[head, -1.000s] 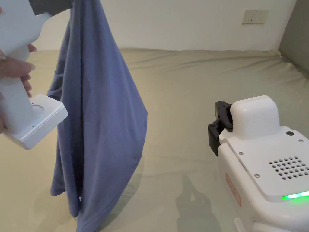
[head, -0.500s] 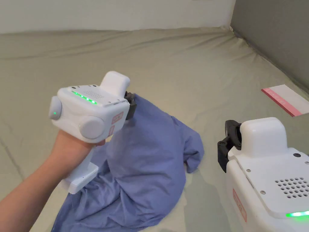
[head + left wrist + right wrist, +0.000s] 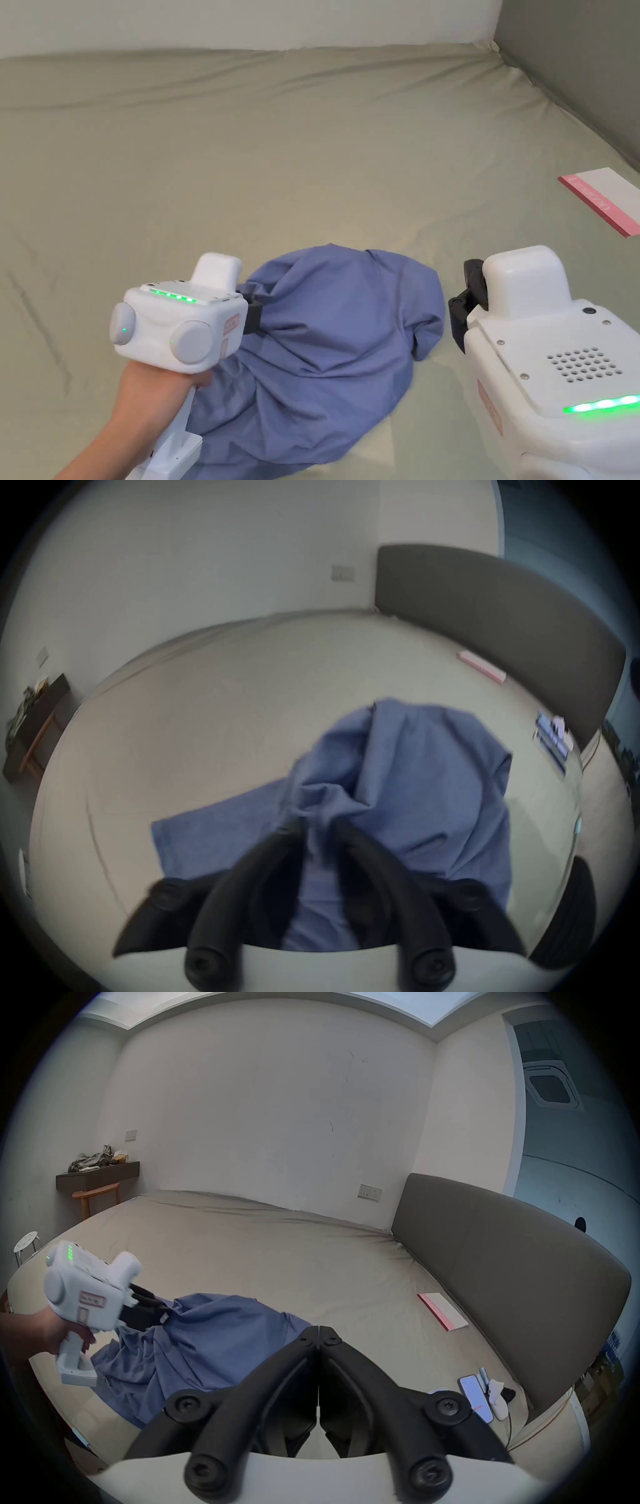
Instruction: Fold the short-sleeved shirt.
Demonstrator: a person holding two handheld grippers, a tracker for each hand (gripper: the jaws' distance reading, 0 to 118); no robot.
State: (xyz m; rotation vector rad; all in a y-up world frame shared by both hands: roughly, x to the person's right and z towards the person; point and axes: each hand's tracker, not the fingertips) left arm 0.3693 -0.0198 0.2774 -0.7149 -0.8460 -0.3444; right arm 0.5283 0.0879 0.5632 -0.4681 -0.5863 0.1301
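Head view shows the blue short-sleeved shirt (image 3: 337, 350) lying in a rumpled heap on the bed (image 3: 250, 156), toward the bed's near edge and well away from its far edge and corners. One part of the cloth rises off the sheet into the left gripper (image 3: 253, 312), whose jaws are closed on a bunched pinch of fabric; in the left gripper view the cloth runs up between the two black jaws and both press on it. That hold probably serves to lay the shirt down and drag it flat, since nothing is spread or folded yet and the task looks barely begun.

The right gripper (image 3: 459, 303) hangs just beside the shirt's right side without touching it. In the right gripper view its jaws meet tip to tip with nothing between them, so it is closed and empty, likely waiting to take a second corner.

Farther out, a pink-and-white flat card (image 3: 603, 197) lies near the bed's right edge, below the grey headboard (image 3: 575, 62). A phone (image 3: 476, 1397) and small items sit at the near right corner. All are well apart from the shirt, so nothing crowds the spreading room.
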